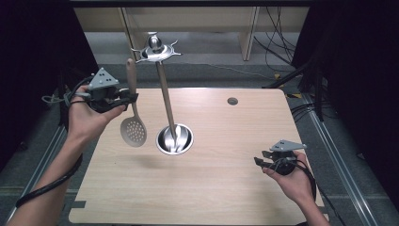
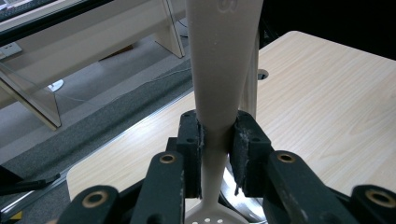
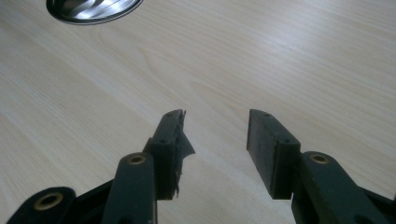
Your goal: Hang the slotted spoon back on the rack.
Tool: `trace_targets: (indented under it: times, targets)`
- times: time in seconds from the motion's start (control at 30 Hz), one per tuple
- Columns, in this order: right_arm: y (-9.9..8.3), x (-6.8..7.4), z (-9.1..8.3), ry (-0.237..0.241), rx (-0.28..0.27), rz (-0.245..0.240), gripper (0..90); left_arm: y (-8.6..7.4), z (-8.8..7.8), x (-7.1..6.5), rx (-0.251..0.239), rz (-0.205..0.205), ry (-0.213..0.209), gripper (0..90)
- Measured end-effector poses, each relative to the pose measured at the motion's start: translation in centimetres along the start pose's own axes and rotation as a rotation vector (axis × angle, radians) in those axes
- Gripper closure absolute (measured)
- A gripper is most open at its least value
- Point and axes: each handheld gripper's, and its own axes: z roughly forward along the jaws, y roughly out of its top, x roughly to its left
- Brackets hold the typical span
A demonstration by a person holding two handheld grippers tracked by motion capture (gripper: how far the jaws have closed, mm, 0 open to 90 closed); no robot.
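Jaws of left gripper (image 1: 123,97) closed tight on the thin neck of a beige slotted spoon (image 1: 133,123), as seen in left gripper view (image 2: 215,140), pads (image 2: 192,140) pressing both sides of the spoon (image 2: 219,70). Held in the air over the left part of the table (image 1: 226,188), perforated head hanging down, handle pointing up, a little tilted. Just to the right, but apart, a steel utensil stand (image 1: 164,94): round shiny base (image 1: 174,140) on the table, one tall pole, a crown of small hooks (image 1: 155,51) at the top. Nothing seen hanging on the hooks. Further right, a small grommet hole (image 1: 232,100) in the table. At far right, right gripper (image 1: 264,159) resting low near the table edge, jaws wide apart and empty in right gripper view (image 3: 215,154), bare wood below, edge of the base (image 3: 93,9) far ahead.

Probably the carrying step: spoon lifted, not yet hung. Next move asking for lifting higher toward the hooks and lining the handle end up with one hook; hanging hole in the handle not possible to see. Risk of knocking the pole.
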Motion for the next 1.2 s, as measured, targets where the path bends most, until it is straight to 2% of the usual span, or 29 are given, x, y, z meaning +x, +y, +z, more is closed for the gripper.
trace_targets:
  times: [0.37,0.4,0.43,0.53,0.77,0.8,0.83,0.93,1.0,1.03,1.07,1.2]
  targets:
    - [0.0,0.0,0.1,0.001,0.002,-0.006,56.7,0.3,0.3,0.0,0.014,0.025,-0.011,74.2]
    - [0.0,0.0,0.1,0.001,0.001,-0.006,56.7,0.3,0.4,0.0,0.018,0.026,-0.011,74.2]
    - [0.0,-0.2,0.1,0.0,-0.008,-0.026,56.7,0.3,0.5,-0.1,0.007,0.012,-0.012,74.1]
    - [0.0,-0.2,0.1,-0.002,-0.009,-0.026,56.7,0.4,0.5,0.0,0.017,0.025,-0.014,74.1]
    - [0.0,-0.2,0.1,-0.002,-0.004,-0.019,56.7,0.4,0.7,0.1,0.019,0.024,-0.018,74.1]
    - [0.0,-0.3,0.1,-0.005,-0.01,-0.031,56.7,0.4,0.8,0.1,0.02,0.025,-0.018,74.1]
    - [0.0,-0.1,0.0,-0.002,-0.001,-0.005,56.7,0.3,0.8,0.2,0.022,0.025,-0.018,74.1]
    - [0.0,-0.1,0.0,-0.002,0.0,-0.004,56.7,0.2,0.8,0.3,0.02,0.022,-0.022,74.1]
    - [-0.1,-0.2,0.1,-0.005,-0.005,-0.028,56.7,0.3,0.8,0.4,0.032,0.038,-0.026,74.1]
    - [-0.1,-0.3,0.2,-0.006,-0.009,-0.038,56.7,0.3,0.9,0.3,0.024,0.022,-0.024,74.1]
    - [0.0,-0.2,0.1,-0.003,-0.002,-0.021,56.7,0.3,0.9,0.4,0.025,0.027,-0.025,74.1]
    - [0.0,-0.2,0.1,-0.002,-0.002,-0.023,56.7,0.4,1.1,0.3,0.024,0.028,-0.028,74.1]
